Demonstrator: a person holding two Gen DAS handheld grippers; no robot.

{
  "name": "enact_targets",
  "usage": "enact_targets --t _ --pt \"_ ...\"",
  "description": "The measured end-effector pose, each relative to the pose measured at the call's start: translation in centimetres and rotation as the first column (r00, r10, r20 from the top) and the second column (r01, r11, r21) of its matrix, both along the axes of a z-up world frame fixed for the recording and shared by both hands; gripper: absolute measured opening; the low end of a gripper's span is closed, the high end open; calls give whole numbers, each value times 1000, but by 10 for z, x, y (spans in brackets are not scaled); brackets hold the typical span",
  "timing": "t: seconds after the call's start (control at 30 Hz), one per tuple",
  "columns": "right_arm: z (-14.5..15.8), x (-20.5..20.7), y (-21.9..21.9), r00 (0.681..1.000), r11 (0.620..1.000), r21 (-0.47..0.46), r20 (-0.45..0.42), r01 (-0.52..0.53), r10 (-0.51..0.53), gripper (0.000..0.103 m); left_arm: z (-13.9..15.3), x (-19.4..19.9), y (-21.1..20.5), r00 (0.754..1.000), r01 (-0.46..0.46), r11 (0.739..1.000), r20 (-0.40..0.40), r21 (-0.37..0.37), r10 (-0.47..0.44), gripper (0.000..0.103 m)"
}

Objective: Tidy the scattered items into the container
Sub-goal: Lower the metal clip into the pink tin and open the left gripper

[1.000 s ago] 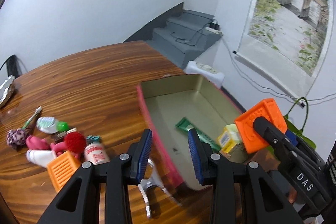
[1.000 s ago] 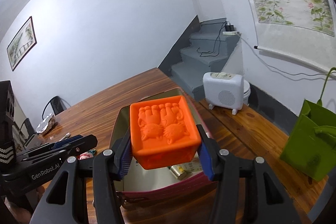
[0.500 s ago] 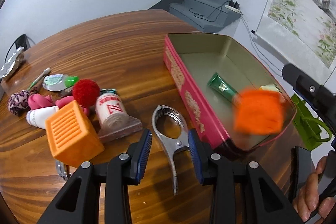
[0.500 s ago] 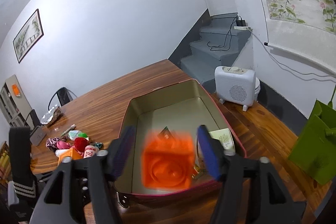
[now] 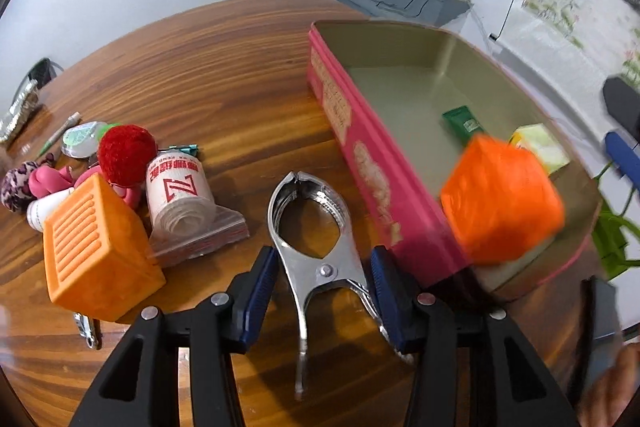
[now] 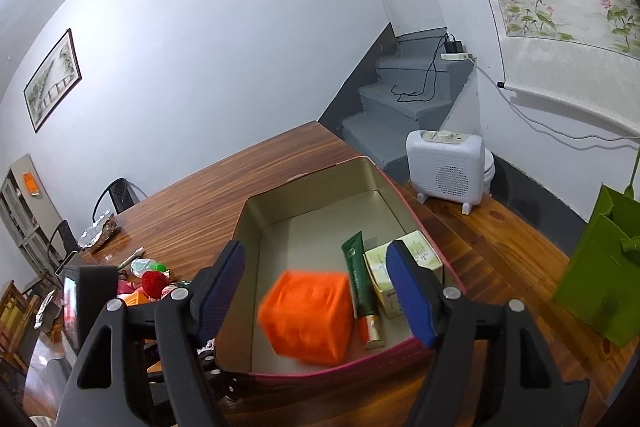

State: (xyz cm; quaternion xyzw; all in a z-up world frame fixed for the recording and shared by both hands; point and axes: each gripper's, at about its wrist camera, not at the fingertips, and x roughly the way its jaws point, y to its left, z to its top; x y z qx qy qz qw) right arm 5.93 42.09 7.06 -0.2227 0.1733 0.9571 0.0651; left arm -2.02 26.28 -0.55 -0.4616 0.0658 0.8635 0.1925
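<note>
On the striped wooden table (image 5: 224,67), beside grey stairs (image 6: 404,99) and a white heater (image 6: 444,167), the pink tin (image 5: 360,151) holds three items: a green tube (image 6: 360,279), a pale box (image 6: 400,267), and a blurred, perhaps airborne, orange cube (image 6: 308,311). A second cube (image 5: 92,247) sits outside. Right gripper (image 6: 320,295) gapes empty; left gripper (image 5: 324,295), wide open, straddles one steel clamp (image 5: 312,227).

I see the wooden table (image 5: 240,75) carrying the pink tin (image 5: 360,155), with a metal clamp (image 5: 316,227), bandage roll (image 5: 180,195) and orange cube (image 5: 92,247) left of that tin.
</note>
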Motion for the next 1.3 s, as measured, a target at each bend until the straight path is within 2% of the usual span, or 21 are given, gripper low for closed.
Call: enact_targets --t 0.07,0.23,0.47,0.6,0.7,0.87,1.07,1.13,1.17,1.23,1.3 --pt "0 0 0 1000 1000 -1 -1 -2 2 76 0 1 -3 1000 -8 1000 -13 -13 8 37" --pt "1 4 0 1000 1000 -3 -13 6 -6 76 5 3 -18 998 -50 999 -45 4 50 37" --pt "3 6 -2 999 1000 -3 -28 15 -15 76 44 7 -28 985 -74 995 -152 61 83 37" --pt "5 9 0 998 999 2 -44 43 -43 76 73 7 -14 978 -26 995 -202 101 46 37" --pt "6 13 3 995 996 13 -55 88 -87 76 87 2 2 978 24 991 -206 133 4 37" --pt "8 19 15 983 985 4 -66 174 -174 76 92 -4 28 977 86 985 -209 151 -53 37" --pt "5 21 29 967 968 -19 -56 249 -250 76 85 -23 58 976 161 967 -176 196 -127 37" --pt "4 20 32 966 967 -26 -50 252 -253 76 84 -24 58 978 167 963 -156 213 -135 41" --pt "4 20 33 967 968 -26 -48 250 -251 76 84 -25 57 980 161 962 -155 223 -128 49" --pt "3 18 32 969 970 -19 -43 243 -244 76 85 -25 53 980 143 962 -166 232 -105 59" --pt "2 17 31 971 972 -14 -42 236 -237 76 86 -26 48 982 125 964 -168 236 -87 62"
